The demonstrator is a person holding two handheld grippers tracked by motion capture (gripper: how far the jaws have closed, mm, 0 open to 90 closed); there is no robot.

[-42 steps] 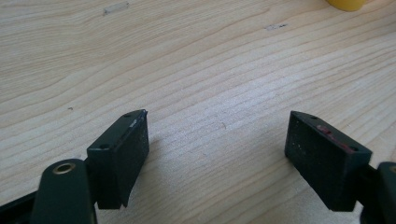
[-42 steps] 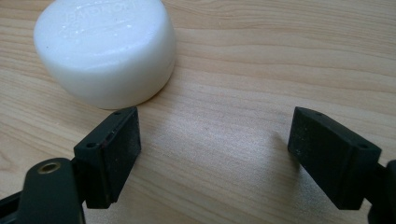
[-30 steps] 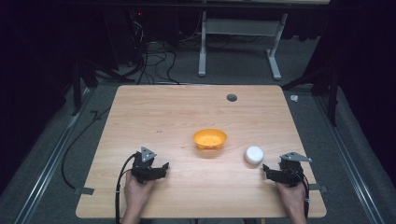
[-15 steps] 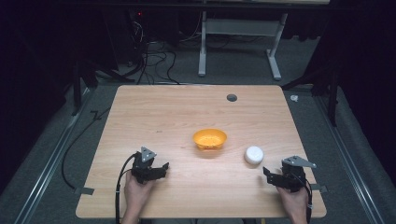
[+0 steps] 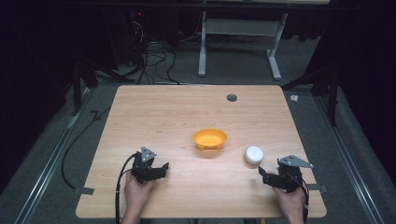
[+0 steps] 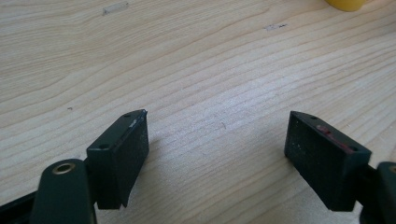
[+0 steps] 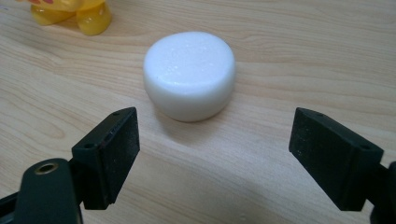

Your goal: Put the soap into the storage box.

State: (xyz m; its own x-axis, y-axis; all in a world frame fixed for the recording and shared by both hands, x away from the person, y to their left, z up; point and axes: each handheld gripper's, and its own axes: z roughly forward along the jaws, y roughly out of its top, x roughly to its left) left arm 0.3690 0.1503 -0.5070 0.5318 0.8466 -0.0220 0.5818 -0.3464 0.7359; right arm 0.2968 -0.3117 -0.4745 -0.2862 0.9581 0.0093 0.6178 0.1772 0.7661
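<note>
White and puck-shaped, the foam disc (image 7: 189,74) is lying mid-frame just beyond the right gripper (image 7: 215,154), whose empty jaws have just been opening and likely needing to advance before closing.

Right claw (image 5: 262,172) gapes just beside white puck (image 5: 253,155).
</note>
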